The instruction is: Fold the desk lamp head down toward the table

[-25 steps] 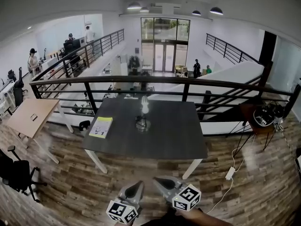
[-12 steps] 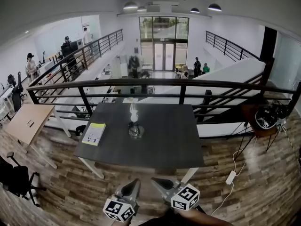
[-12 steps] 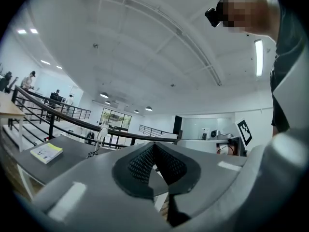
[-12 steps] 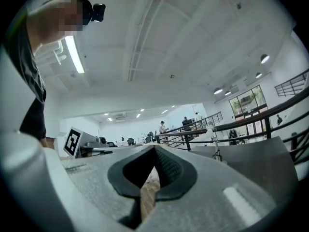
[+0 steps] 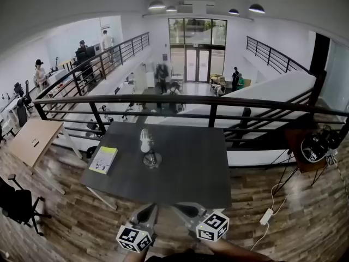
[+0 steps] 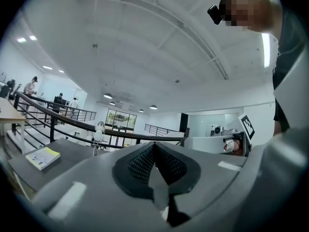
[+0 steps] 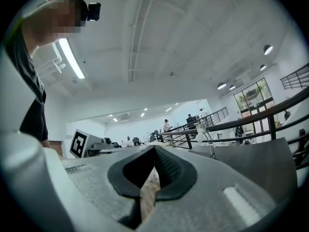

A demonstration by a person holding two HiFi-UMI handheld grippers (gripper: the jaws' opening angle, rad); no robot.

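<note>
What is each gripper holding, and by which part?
Nothing: left gripper and right gripper are shut and empty; the desk lamp stands untouched.

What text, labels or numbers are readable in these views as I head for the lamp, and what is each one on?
No text is readable in any view.
Booklet on the table: cover print too small to read.
Left gripper and right gripper: only square black-and-white markers, no words or digits.
Lamp: no label visible.
</note>
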